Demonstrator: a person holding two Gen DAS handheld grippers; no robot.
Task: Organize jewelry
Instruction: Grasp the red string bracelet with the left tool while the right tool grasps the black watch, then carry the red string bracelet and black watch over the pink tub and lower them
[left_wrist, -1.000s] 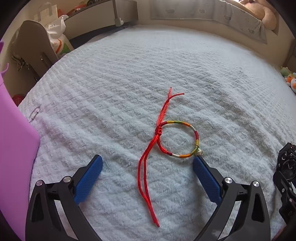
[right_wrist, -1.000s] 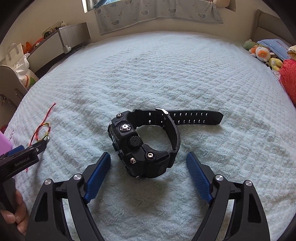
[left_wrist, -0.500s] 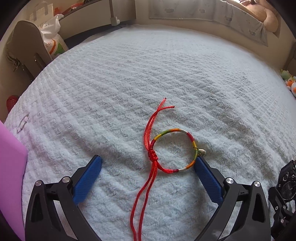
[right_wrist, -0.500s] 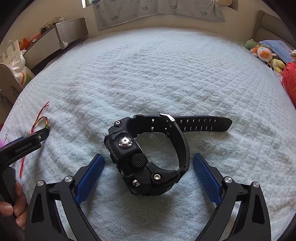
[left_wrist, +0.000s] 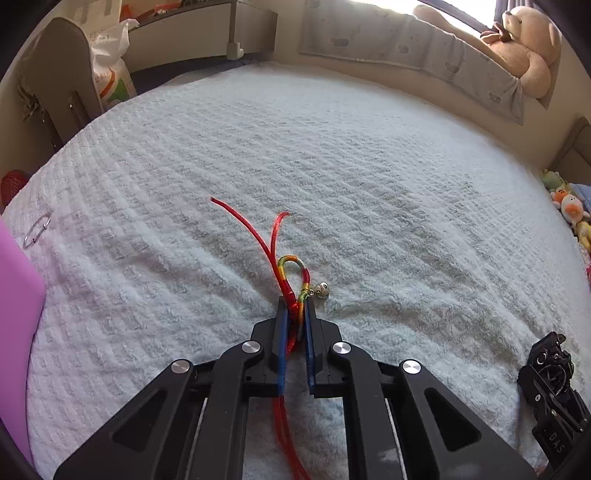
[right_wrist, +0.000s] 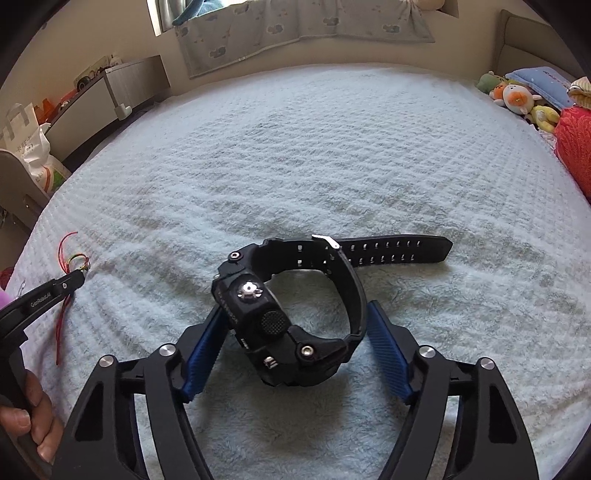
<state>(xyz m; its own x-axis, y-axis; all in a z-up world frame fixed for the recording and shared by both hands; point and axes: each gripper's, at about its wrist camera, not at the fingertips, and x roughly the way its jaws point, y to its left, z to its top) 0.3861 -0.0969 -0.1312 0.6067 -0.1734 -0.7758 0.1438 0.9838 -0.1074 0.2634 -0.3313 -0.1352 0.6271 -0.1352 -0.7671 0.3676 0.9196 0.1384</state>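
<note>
Bedspread (left_wrist: 369, 166) first, since it fills both views: a pale, fluffy textured blanket with all the jewelry lying on it. Biggest piece is the chunky black watch (right_wrist: 280, 317), sitting right between the blue pads of the right gripper (right_wrist: 295, 354), one strap curled into a loop and the other stretched flat toward the right. That claw is at a middling spread, pads close on both sides of the watch body, though I can't tell if they actually touch it yet. Half a second ago it was spread wider with the watch further from the pads, so it looks to be mid-squeeze. Smaller item: the red cord bracelet (left_wrist: 291, 280) with the rainbow-wrapped loop and a tiny silver bell (left_wrist: 322, 290). The left gripper (left_wrist: 295, 314) is pinched narrow on it near the knot, loop squashed flat, loose red tails poking out ahead and trailing back under the claw. A moment earlier those pads were wide apart and the loop lay round. So I'd call this the grab step for both pieces. Next move is probably lifting each one and carrying it off somewhere; maybe the purple thing (left_wrist: 14, 314) at the left edge, hard to say. A little metal ring (left_wrist: 36, 233) lies near it.
</note>
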